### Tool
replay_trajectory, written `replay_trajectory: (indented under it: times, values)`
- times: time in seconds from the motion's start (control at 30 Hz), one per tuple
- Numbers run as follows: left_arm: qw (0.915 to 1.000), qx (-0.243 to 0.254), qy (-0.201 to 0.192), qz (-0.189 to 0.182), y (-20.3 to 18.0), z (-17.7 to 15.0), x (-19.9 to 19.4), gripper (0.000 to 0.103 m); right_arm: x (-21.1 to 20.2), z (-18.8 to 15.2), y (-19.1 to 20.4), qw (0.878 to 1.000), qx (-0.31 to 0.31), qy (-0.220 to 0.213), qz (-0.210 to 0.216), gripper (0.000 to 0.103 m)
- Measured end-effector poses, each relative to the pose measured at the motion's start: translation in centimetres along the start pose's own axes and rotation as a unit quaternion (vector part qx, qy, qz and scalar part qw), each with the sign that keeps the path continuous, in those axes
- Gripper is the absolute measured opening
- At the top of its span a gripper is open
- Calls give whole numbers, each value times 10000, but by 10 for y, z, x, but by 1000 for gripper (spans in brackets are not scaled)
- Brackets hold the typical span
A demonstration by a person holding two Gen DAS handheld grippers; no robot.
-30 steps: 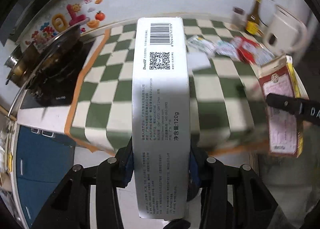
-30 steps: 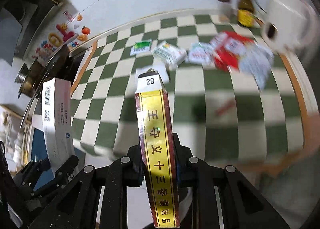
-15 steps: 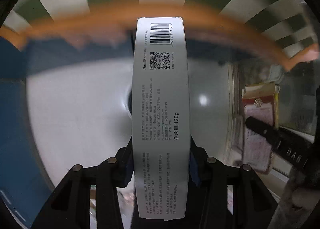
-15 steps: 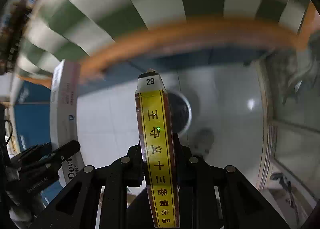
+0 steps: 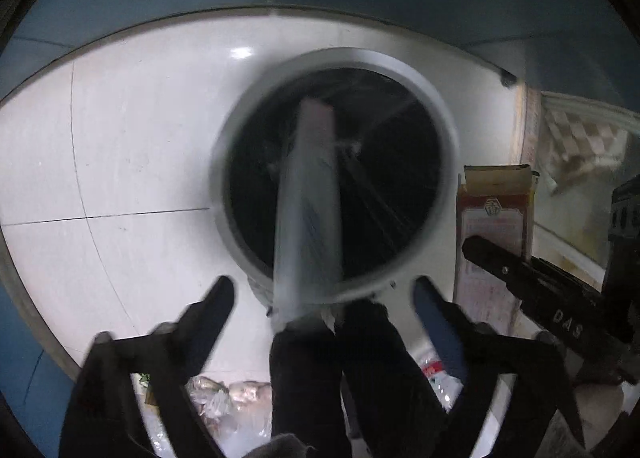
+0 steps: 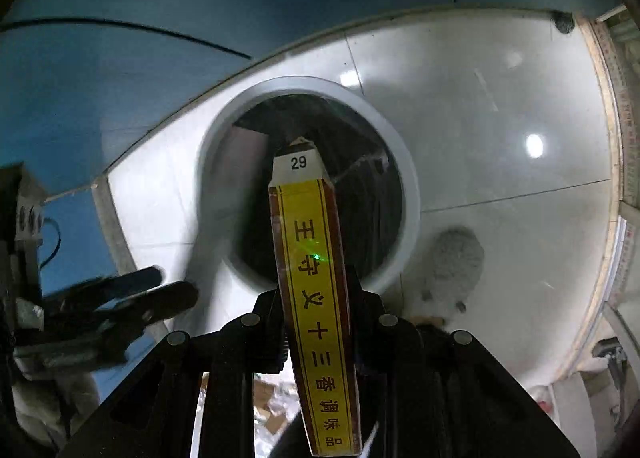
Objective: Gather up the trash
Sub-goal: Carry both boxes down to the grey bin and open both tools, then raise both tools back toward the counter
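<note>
A round grey trash bin (image 5: pixel 436 118) with a black liner stands on the white floor right below both grippers; it also shows in the right wrist view (image 6: pixel 408 178). My left gripper (image 5: pixel 324 294) is open, and the white box (image 5: pixel 310 210) is blurred, loose between the spread fingers, over the bin's mouth. My right gripper (image 6: pixel 316 314) is shut on the yellow and red spice box (image 6: pixel 312 282), held over the bin. That box (image 5: pixel 494 226) also shows at the right of the left wrist view.
Blue cabinet fronts (image 6: pixel 160 18) run behind the bin. A fluffy white slipper (image 6: pixel 448 266) lies right of the bin. Plastic bags with goods (image 5: pixel 224 402) lie on the floor near me. The left gripper's fingers (image 6: pixel 160 298) show at the left of the right wrist view.
Both grippers swung down from the checked table to the bin on the floor. The left gripper opened and let go of the white box, which now drops toward the bin.
</note>
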State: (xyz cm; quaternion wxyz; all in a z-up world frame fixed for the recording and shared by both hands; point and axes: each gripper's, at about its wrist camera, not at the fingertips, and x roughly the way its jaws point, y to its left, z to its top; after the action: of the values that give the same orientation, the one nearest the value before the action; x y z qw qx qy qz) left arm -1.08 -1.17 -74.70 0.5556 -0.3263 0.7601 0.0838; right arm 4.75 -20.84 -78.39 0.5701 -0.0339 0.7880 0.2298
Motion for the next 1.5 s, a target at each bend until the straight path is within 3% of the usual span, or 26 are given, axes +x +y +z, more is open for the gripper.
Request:
replay_trajectory:
  times: [0.1,0.2,0.27,0.33,0.43,0.63,1.17,1.37,1.5]
  values:
    - [9994,-218,-254,124,7,-16,0,96,10,8,-5,9999,142,-77,-32,64]
    - [9961,-340,-653,486,13,-30,-11,96,2,7,-3,9992,76,-194,-335,80]
    - [9906,-369,-1034,820,11,-41,-25,96,-8,2,1,9975,-66,-303,-641,96]
    - [9828,-384,-1385,1163,7,-54,-41,96,-18,-4,11,9940,-233,-399,-987,103]
    - [9762,-433,-1609,1388,3,-70,-60,96,-42,-22,21,9888,-451,-559,-1310,103]
    - [9760,-491,-1755,1193,-2,-108,-119,96,-92,-45,38,9835,-627,-772,-1508,103]
    - [9707,-210,-2115,1125,-50,-217,-266,96,-323,-151,116,9750,-991,-1454,-1357,103]
    - [9709,-94,-2178,994,-61,-259,-314,96,-392,-198,138,9750,-1043,-1519,-1242,103]
    - [9657,-82,-2341,1121,-65,-279,-345,96,-422,-220,147,9755,-1036,-1554,-1165,103]
